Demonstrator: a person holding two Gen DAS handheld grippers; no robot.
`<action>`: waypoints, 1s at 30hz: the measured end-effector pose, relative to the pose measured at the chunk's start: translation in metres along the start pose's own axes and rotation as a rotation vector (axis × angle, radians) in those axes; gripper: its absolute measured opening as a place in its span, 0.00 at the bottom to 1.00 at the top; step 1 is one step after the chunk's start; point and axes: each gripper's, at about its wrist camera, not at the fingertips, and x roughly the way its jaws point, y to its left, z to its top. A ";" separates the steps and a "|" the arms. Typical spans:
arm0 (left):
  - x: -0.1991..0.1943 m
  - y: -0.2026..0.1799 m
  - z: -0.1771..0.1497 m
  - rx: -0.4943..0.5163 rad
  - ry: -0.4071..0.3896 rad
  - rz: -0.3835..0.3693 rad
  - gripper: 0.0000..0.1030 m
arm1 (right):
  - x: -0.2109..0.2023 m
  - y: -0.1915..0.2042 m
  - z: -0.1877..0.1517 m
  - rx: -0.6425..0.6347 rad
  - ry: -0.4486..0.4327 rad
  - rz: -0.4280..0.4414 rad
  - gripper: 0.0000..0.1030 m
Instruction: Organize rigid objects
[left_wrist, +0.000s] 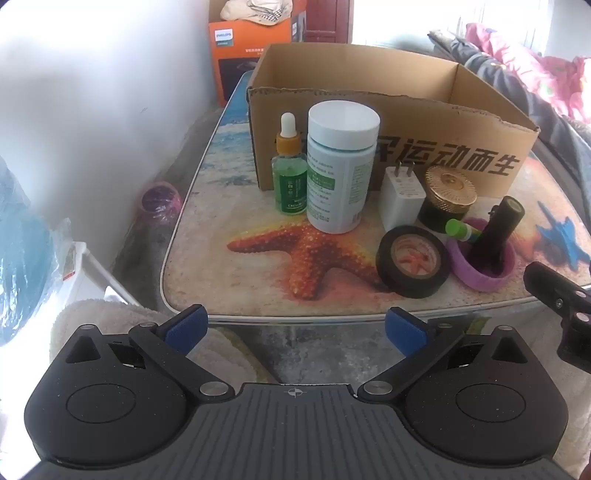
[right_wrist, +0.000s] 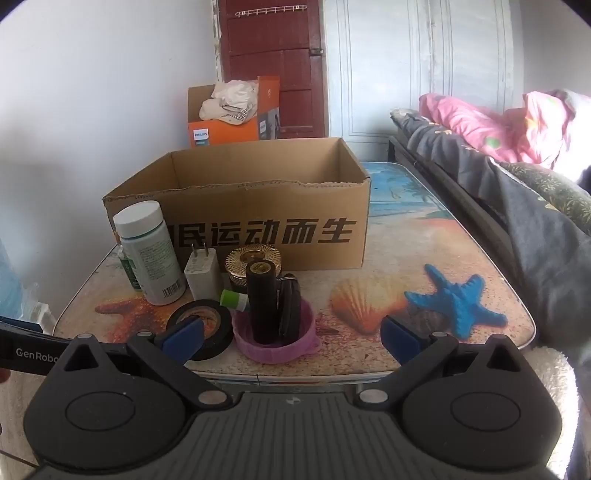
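Your tabletop (left_wrist: 258, 273), printed with a beach scene, carries one open cardboard box (left_wrist: 369, 99) at its far side, empty as far as you can see into it. Near the box's front wall stands a row of smaller things. At the left is one white-capped pill bottle (left_wrist: 338, 170), with one green dropper bottle (left_wrist: 290, 173) touching its left side. Right of them you have one white plug adapter (left_wrist: 400, 197), upright with its prongs up, then one gold-lidded dark jar (left_wrist: 448, 197). Nearer to you lies one black tape roll (left_wrist: 413, 260), and just right of it one purple dish (left_wrist: 480, 264) that holds one black cylinder (left_wrist: 498, 229), a green-capped stick (left_wrist: 460, 229) and, in the right wrist view, a dark flat item (right_wrist: 289, 310) you cannot identify. Your left tool (left_wrist: 295, 326) and right tool (right_wrist: 291, 334) both hang at the near edge of the tabletop with jaws spread wide and nothing between them.
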 end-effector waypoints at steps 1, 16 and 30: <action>0.000 0.000 0.000 0.000 -0.002 0.001 1.00 | 0.000 0.000 0.000 -0.001 0.001 0.004 1.00; 0.007 0.002 0.002 -0.009 0.015 0.028 1.00 | 0.000 0.001 0.004 -0.006 -0.008 0.005 1.00; 0.011 0.005 0.000 -0.020 0.032 0.046 1.00 | 0.004 0.007 0.006 -0.035 0.014 0.050 1.00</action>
